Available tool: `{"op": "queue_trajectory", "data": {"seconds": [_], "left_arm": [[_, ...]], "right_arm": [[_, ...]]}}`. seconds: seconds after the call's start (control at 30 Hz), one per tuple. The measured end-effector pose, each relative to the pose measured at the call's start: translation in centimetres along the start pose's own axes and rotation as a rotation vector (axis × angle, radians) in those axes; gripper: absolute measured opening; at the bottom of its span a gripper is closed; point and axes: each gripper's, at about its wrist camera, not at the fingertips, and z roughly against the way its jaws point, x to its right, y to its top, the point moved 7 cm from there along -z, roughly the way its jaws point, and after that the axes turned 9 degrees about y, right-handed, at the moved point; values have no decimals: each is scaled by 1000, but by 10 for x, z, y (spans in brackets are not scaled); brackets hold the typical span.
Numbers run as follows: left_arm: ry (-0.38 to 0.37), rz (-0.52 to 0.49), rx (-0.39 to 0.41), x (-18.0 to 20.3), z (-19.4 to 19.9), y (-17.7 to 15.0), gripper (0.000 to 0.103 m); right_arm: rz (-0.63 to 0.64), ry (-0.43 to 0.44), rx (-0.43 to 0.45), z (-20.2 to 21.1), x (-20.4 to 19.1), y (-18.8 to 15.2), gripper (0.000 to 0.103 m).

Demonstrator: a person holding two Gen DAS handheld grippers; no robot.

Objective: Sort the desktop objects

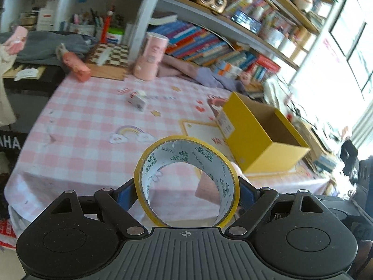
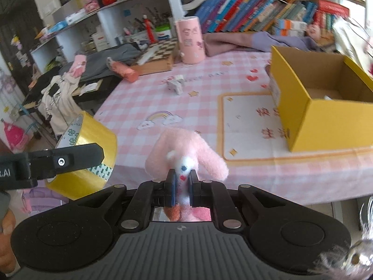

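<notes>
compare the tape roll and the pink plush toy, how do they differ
The tape roll is a stiff yellow ring, hollow through the middle; the pink plush toy is soft, fuzzy and solid. The roll spreads the left hand-held gripper wide, while the right hand-held gripper pinches the toy nearly shut. Both are held off the table's checked cloth, near the yellow box.

Pink-checked tablecloth [image 2: 130, 107] fills centre of both views. Open yellow cardboard box [image 2: 326, 107] on it at right of frame. Pink cylindrical tin [image 2: 190, 39] at top centre, w/ wooden chessboard box [image 2: 158, 56] just left of it. Small white carton [image 2: 176, 86] mid-cloth, left of box. Row of books [image 2: 256, 11] on shelf behind, upper right.
</notes>
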Motion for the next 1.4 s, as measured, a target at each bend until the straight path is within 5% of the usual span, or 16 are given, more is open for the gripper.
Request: {"op": "queue_trajectory", "data": {"seconds": [0.77,1.4], "left_arm": [[-241,-259,-163,97,-39,-24,88],[-281,-348,-182,147,-60,-24,88]], "right_arm": [[-261,-221,21,62,71,-53,9],[-338,-290,62,83,113,-54,10]]}}
